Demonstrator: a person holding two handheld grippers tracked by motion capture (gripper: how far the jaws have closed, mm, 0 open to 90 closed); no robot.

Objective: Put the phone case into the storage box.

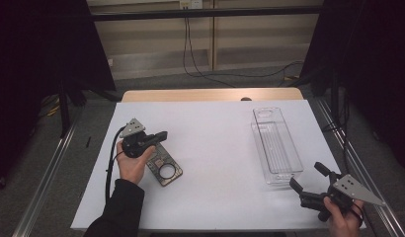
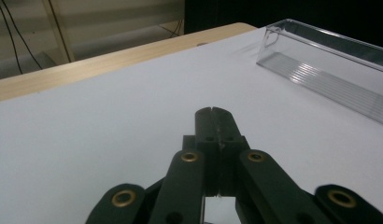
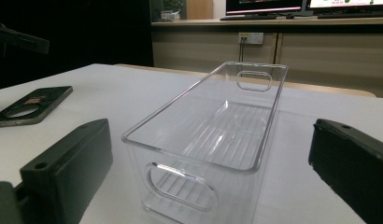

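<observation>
A table (image 1: pixel 215 94) stands covered by a white sheet (image 1: pixel 215 148) that takes up nearly all of its top, with only a strip of pale wood showing along the far edge. On the right side of the sheet sits a clear bin (image 1: pixel 277 145), long and narrow, open at the top, with oval handle cut-outs in its short ends and ribs along its floor; nothing lies inside it. Over on the left side, well apart from the bin, a dark plate (image 1: pixel 163 167) with a round hole lies flat on the sheet. The left gripper (image 1: pixel 162 135) hovers just above the far end of that plate, held in the person's left hand (image 1: pixel 132 165), and its jaws are pressed together with nothing between them. The right gripper (image 1: pixel 309 177) is at the near right corner of the sheet, just beside the bin's near end and pointing at it; its jaws stand wide apart, with the bin's near wall seen between them but not touched.
</observation>
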